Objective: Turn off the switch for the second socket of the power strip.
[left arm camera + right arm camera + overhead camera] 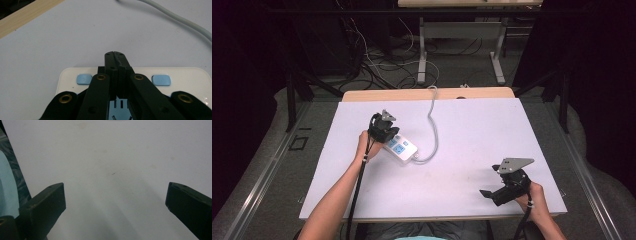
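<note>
A white-topped table (472,150) with a wooden far edge, dark curtains either side, grey floor (452,70) strewn with cables (377,65), another desk's metal legs (422,50) beyond

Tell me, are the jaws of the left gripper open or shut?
Shut. The left gripper has its two black jaws pressed together, nothing between them, above the white power strip.

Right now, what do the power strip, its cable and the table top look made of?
Power strip: smooth white plastic, probably, with light blue buttons.
Cable: pale grey, rubbery-looking sheath that bends in loose curves.
Table top: matte white sheet, faintly stained; a wood-grain edge shows beyond it.
</note>
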`<control>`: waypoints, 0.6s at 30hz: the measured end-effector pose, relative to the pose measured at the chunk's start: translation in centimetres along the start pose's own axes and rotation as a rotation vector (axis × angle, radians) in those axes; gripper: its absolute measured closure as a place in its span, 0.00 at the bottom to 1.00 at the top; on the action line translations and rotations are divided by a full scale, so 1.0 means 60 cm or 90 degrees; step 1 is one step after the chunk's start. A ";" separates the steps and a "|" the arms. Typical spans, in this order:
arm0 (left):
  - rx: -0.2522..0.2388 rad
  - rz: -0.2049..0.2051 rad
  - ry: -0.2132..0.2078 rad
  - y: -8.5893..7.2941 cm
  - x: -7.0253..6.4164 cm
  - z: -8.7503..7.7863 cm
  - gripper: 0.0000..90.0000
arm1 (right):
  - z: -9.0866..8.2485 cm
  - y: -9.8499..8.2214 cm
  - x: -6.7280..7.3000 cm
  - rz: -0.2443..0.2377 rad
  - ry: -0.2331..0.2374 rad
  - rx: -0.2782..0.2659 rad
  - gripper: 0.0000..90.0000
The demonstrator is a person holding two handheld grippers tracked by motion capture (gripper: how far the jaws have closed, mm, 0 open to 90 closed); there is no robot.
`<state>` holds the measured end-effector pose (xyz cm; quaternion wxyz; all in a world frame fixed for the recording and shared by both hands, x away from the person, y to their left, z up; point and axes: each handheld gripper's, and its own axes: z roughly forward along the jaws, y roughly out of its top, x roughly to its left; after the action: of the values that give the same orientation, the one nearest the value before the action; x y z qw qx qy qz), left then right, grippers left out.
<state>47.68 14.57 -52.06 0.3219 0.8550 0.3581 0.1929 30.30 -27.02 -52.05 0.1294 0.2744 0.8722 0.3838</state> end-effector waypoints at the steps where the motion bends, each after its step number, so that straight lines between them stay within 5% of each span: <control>1: 0.003 0.000 -0.003 0.000 -0.001 0.001 1.00 | 0.000 0.000 0.000 0.000 0.001 0.001 0.03; 18: 0.022 0.003 -0.011 -0.006 -0.004 0.012 1.00 | 0.002 0.000 0.000 0.003 0.002 0.003 0.03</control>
<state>47.77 14.30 -52.82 0.3099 0.8627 0.3565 0.1804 30.36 -26.96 -52.11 0.1265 0.2760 0.8725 0.3827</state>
